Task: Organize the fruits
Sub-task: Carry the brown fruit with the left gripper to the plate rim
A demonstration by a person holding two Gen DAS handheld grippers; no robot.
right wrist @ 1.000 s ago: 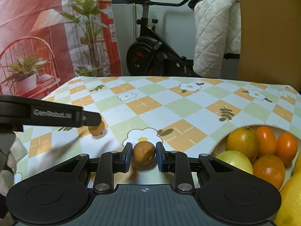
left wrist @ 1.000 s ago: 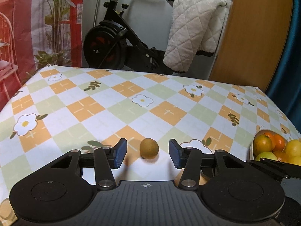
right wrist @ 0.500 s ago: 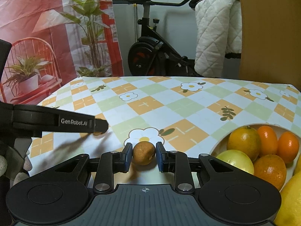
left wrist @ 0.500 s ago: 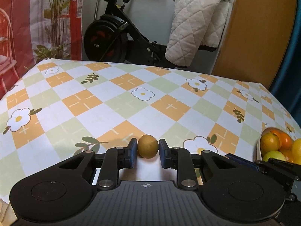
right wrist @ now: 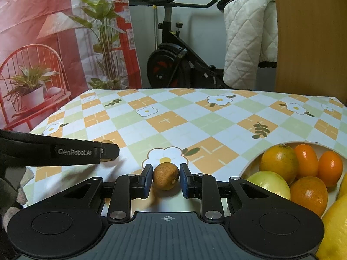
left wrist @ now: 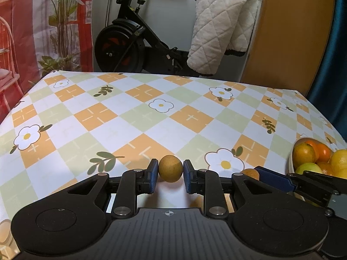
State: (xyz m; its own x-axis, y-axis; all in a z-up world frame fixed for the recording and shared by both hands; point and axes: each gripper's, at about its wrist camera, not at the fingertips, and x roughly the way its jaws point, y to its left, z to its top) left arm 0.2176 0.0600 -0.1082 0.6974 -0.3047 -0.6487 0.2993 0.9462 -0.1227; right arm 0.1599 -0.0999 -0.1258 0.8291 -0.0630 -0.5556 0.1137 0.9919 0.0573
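My left gripper (left wrist: 170,171) is shut on a small round brown fruit (left wrist: 170,168), low over the flowered tablecloth (left wrist: 151,117). My right gripper (right wrist: 166,176) is shut on a second small brown fruit (right wrist: 166,176), just left of the fruit bowl (right wrist: 251,164). The bowl holds oranges (right wrist: 276,162), a green-yellow fruit (right wrist: 270,184) and a lemon (right wrist: 335,229). The bowl also shows at the right edge of the left wrist view (left wrist: 291,160). In the right wrist view the left gripper's side (right wrist: 65,151) reaches in from the left, with its fruit (right wrist: 106,143) mostly hidden behind it.
An exercise bike (left wrist: 130,45) with a white quilted blanket (left wrist: 221,28) stands beyond the table's far edge. A wooden panel (left wrist: 288,32) is at back right. A red backdrop with plants (right wrist: 54,32) is at the left.
My left gripper closed on the small brown fruit and moved slightly forward with it. My right gripper has stayed shut on its fruit, almost still.
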